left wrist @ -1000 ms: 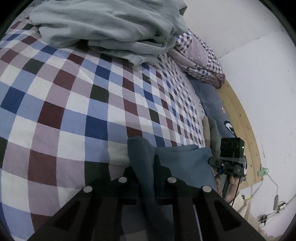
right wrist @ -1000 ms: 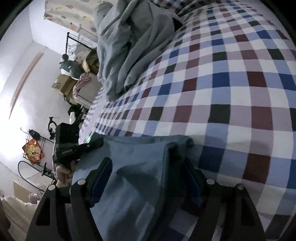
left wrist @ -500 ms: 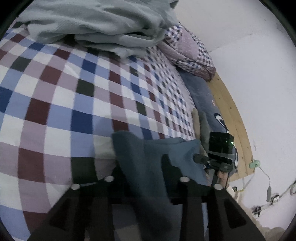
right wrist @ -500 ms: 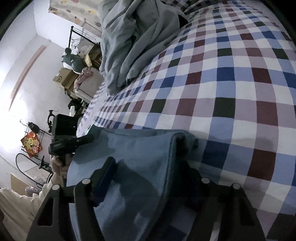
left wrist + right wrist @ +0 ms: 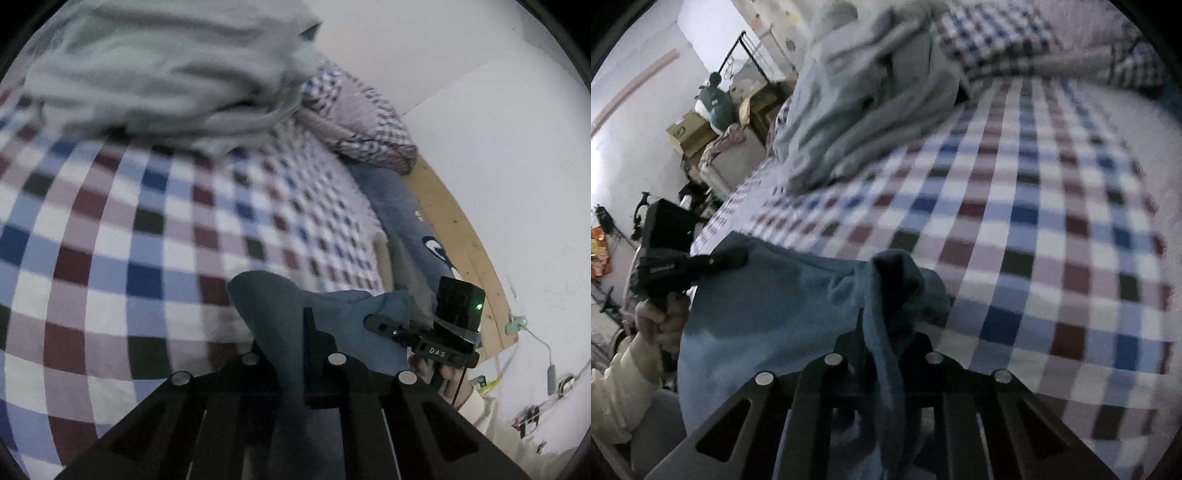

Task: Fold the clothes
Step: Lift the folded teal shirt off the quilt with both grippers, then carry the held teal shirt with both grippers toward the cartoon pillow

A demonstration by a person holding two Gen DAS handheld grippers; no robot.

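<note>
**Lin:** Grippers first. The left gripper is clamped on a corner of the blue garment, a fold of cloth pinched between its fingers. The right gripper is different from a second ago: back then its jaws stood wide with the cloth draped loosely between them, and now they have closed onto a bunched ridge of the same garment.

**Aro:** So both ends are caught. Where does the garment lie?

**Lin:** At the near edge of the checked bedspread, stretched between the two tools. In the right wrist view it fills the 7 to 9 o'clock region, with the left tool and the hand holding it at 9 o'clock. In the left wrist view the right tool shows at about 4 o'clock, gripping the far corner.

**Aro:** And the grey heap?

**Lin:** The grey garment sits crumpled at 12 o'clock, well apart from the blue one. Both views have tilted up toward it over the last second and gone blurry.

**Aro:** Meaning?

**Lin:** My judgement: with two corners secured, the blue piece can be lifted or carried over itself for a fold. Which fold this is, I cannot tell.
</note>
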